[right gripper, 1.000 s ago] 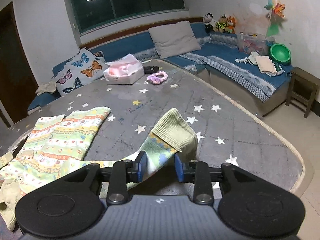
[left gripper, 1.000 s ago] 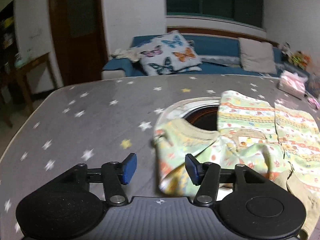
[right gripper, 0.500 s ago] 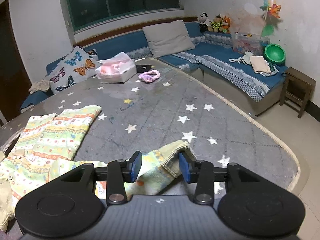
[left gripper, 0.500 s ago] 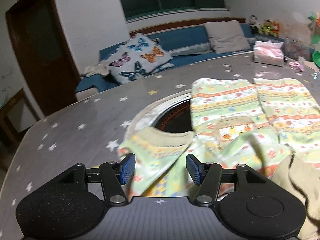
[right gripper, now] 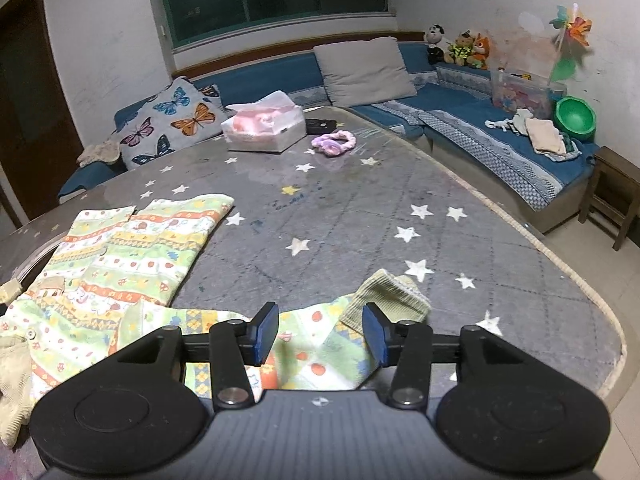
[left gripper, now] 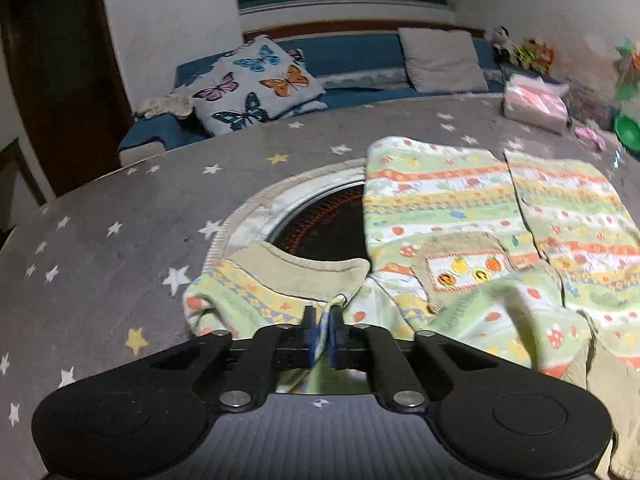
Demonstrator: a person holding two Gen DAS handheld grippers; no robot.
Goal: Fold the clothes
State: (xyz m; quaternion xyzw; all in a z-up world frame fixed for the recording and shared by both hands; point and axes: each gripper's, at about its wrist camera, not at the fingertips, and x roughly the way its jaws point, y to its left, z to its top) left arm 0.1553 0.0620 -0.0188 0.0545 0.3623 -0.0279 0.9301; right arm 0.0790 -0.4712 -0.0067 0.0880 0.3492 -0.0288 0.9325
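A small green, yellow and orange patterned garment [left gripper: 460,208] lies spread on the grey star-print table [left gripper: 120,240]. My left gripper [left gripper: 320,338] is shut on its left sleeve [left gripper: 256,296], which ends in a beige ribbed cuff [left gripper: 304,264]. In the right wrist view the garment [right gripper: 132,248] lies at the left, and its right sleeve [right gripper: 320,344] with a ribbed cuff [right gripper: 388,300] lies flat between the fingers of my right gripper [right gripper: 320,334], which is open.
A round opening [left gripper: 320,224] in the table sits under the garment's left part. A pink tissue box [right gripper: 264,128], a purple hair band [right gripper: 334,144] and a dark object stand at the table's far side. A blue sofa with cushions wraps around the table.
My left gripper moved onto the left sleeve and shut on it. My right gripper opened and let go of the right sleeve, which dropped flat onto the table.
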